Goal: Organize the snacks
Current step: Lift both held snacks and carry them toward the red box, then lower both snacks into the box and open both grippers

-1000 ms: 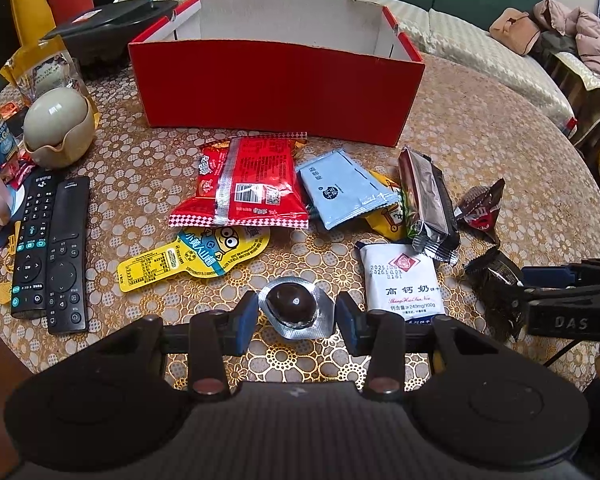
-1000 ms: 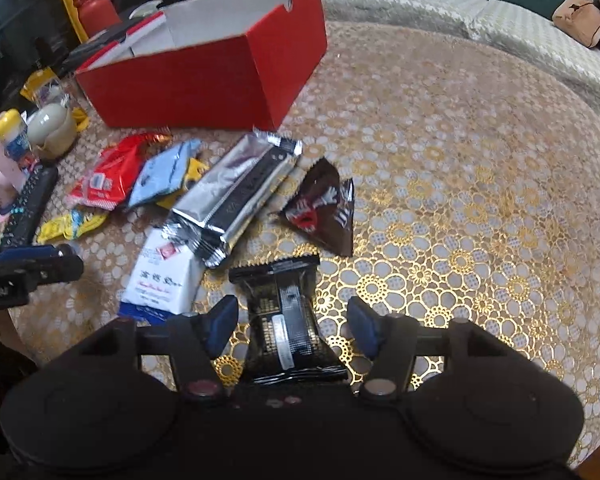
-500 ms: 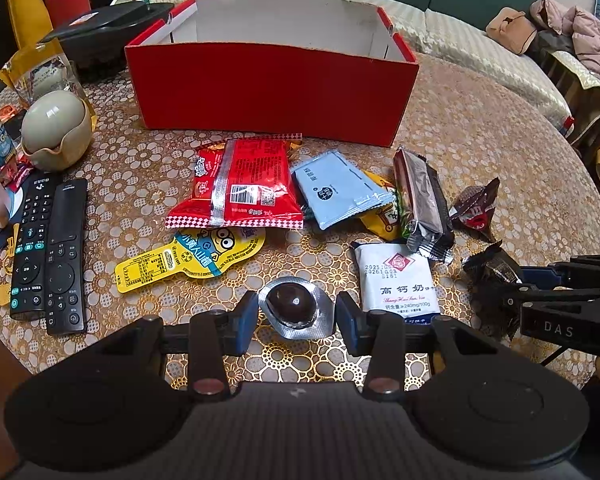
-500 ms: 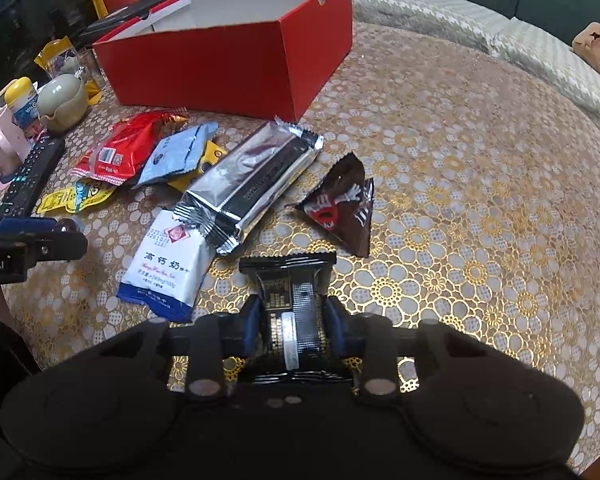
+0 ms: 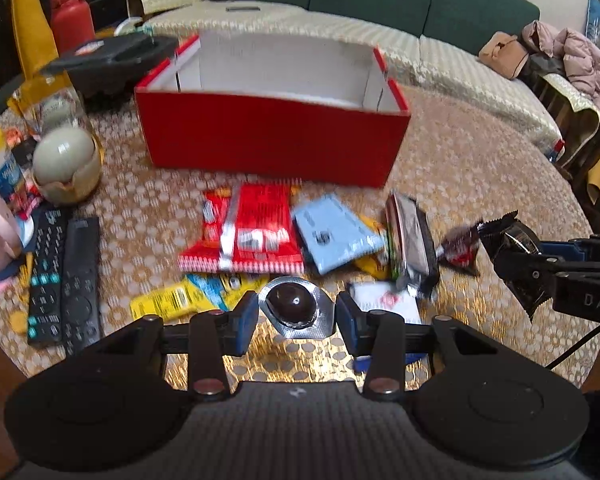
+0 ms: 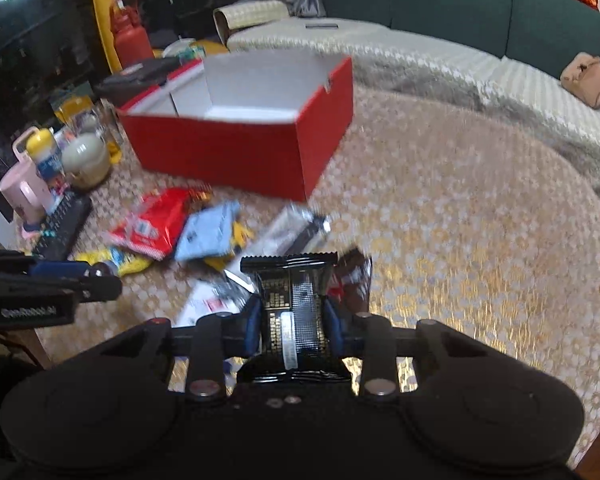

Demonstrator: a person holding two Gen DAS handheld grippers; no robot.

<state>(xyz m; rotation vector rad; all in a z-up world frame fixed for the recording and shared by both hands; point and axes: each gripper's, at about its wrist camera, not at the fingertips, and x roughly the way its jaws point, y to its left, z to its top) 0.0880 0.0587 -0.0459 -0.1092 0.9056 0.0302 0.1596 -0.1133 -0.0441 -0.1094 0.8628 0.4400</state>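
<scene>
Both our grippers have risen off the table, each carrying its snack. From the left wrist, we see our left gripper clamped on the foil-cupped chocolate dome, held above the yellow packet, with the red box beyond the scattered snacks. From the right wrist, our right gripper has just closed and now pinches the black wafer packet by its sides, lifted clear of the white sachet, the open box ahead.
</scene>
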